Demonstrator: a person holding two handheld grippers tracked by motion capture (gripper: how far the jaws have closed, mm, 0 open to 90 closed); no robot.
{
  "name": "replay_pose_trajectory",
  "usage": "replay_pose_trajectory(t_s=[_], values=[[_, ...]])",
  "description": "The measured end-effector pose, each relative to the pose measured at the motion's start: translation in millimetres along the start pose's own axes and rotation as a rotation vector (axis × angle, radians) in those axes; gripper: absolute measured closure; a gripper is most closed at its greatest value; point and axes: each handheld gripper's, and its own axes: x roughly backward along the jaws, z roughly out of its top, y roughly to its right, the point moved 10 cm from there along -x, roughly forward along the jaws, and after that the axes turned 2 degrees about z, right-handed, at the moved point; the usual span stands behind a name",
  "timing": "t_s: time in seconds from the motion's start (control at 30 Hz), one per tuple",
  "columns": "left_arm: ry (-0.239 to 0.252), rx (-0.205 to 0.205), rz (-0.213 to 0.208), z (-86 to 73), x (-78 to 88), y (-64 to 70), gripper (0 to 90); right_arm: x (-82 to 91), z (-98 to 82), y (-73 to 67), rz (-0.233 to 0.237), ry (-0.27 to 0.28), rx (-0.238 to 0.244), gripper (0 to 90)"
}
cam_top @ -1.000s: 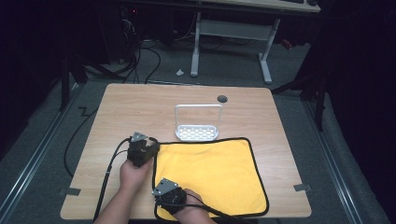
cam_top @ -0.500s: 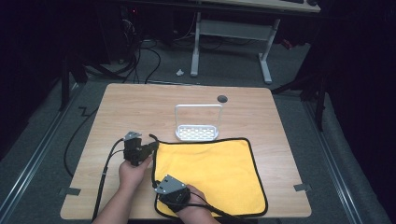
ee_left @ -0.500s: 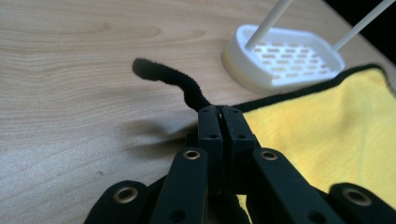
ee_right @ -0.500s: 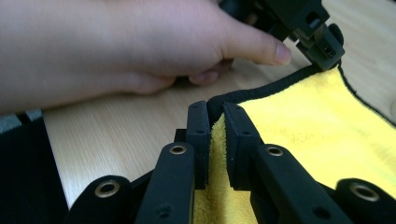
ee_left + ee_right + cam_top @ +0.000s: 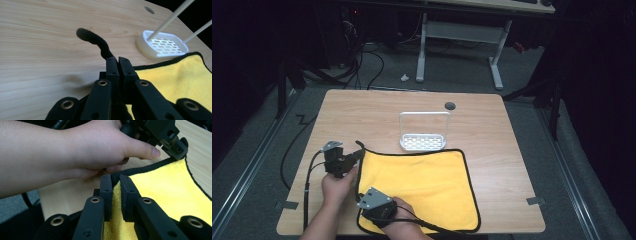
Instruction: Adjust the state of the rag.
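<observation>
A yellow cloth with black edging lies flat on the wooden table. My left gripper is shut on the cloth's far left corner. In the left gripper view, the black edging curls up past that gripper's closed jaws. My right gripper is shut on the cloth's left edge near the front. In the right gripper view, yellow cloth is pinched between that gripper's jaws. Beyond them are the person's left hand and the left gripper.
A white slotted dish with a wire hoop stands just beyond the cloth's far edge and shows again as the dish. A round cable hole sits near the table's back edge. Cables trail off the front left.
Both grippers have shifted left, each with its hold on the cloth. The far left corner now sticks out past the cloth's edge.
</observation>
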Motion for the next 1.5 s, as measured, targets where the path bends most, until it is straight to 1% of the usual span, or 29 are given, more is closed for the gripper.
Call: replay_pose_trajectory(t_s=[0.1, 0.17, 0.23, 0.33, 0.37, 0.4, 0.43, 0.53, 0.6, 0.63, 0.67, 0.7, 0.8, 0.83, 0.87, 0.97, 1.0, 1.03, 1.13, 1.27, 1.43, 1.5], values=[[0.016, 0.007, 0.026, 5.3, 20.2, -17.8, 87.2, -10.4, 14.7, -15.8, 0.025, 0.009, 0.026, 82.1], [0.024, 0.012, 0.031, 8.6, 30.5, -25.0, 87.3, -15.8, 24.6, -25.7, 0.038, 0.021, 0.047, 82.1], [0.033, 0.008, 0.031, 12.1, 37.0, -26.6, 87.3, -16.5, 33.0, -31.1, 0.041, 0.035, 0.057, 82.0], [0.047, 0.002, 0.019, 17.0, 37.4, -18.4, 87.3, -9.4, 37.7, -28.8, 0.033, 0.051, 0.055, 82.0], [0.050, -0.001, 0.015, 18.3, 35.1, -13.5, 87.2, -0.3, 35.2, -22.3, 0.017, 0.056, 0.047, 82.0], [0.050, -0.007, 0.010, 19.1, 32.0, -7.8, 87.2, -0.3, 35.2, -22.3, 0.017, 0.056, 0.047, 82.0], [0.050, -0.012, 0.004, 19.6, 28.1, -1.2, 87.2, 4.9, 32.5, -17.9, 0.007, 0.055, 0.045, 82.0], [0.044, -0.031, -0.009, 19.7, 14.4, 19.9, 87.2, 22.5, 19.4, -2.3, -0.027, 0.046, 0.039, 82.0], [0.037, -0.048, -0.003, 18.4, 4.6, 32.8, 87.2, 34.4, 7.9, 8.4, -0.051, 0.033, 0.033, 82.0], [0.035, -0.046, -0.006, 17.8, -0.2, 39.4, 87.1, 40.2, 2.1, 13.8, -0.063, 0.029, 0.030, 82.0], [0.029, -0.046, -0.012, 16.8, -4.8, 46.4, 87.2, 51.9, -9.8, 24.6, -0.084, 0.022, 0.013, 82.0], [0.025, -0.053, -0.018, 15.9, -9.6, 54.1, 87.2, 51.9, -9.8, 24.6, -0.084, 0.022, 0.013, 82.0], [0.025, -0.059, -0.037, 13.2, -23.1, 77.2, 87.1, 69.8, -28.3, 38.5, -0.113, 0.015, -0.013, 82.0], [0.020, -0.067, -0.035, 11.8, -27.9, 84.2, 87.0, 81.1, -40.6, 46.8, -0.131, 0.008, -0.029, 81.9], [0.013, -0.072, -0.037, 10.2, -32.7, 91.4, 87.0, 81.1, -40.6, 46.8, -0.131, 0.008, -0.029, 81.9], [0.006, -0.086, -0.050, 7.8, -45.1, 112.4, 87.0, 95.5, -58.5, 59.4, -0.156, -0.009, -0.048, 81.9], [0.004, -0.088, -0.057, 7.4, -48.4, 119.0, 87.0, 103.8, -68.2, 67.1, -0.172, -0.017, -0.059, 81.9], [0.000, -0.093, -0.061, 6.8, -51.7, 125.2, 87.0, 103.8, -68.2, 67.1, -0.172, -0.017, -0.059, 81.9], [-0.003, -0.109, -0.070, 6.3, -59.1, 142.7, 86.9, 114.8, -78.4, 76.4, -0.189, -0.021, -0.078, 81.9], [-0.009, -0.122, -0.088, 8.6, -67.3, 161.8, 86.8, 128.1, -85.4, 84.2, -0.204, -0.010, -0.095, 81.9], [-0.021, -0.139, -0.093, 11.6, -77.1, 180.8, 86.5, 144.9, -92.3, 92.8, -0.228, 0.000, -0.115, 81.9], [-0.040, -0.150, -0.088, 8.9, -83.5, 185.4, 86.5, 150.2, -98.0, 96.9, -0.236, -0.009, -0.125, 81.9]])
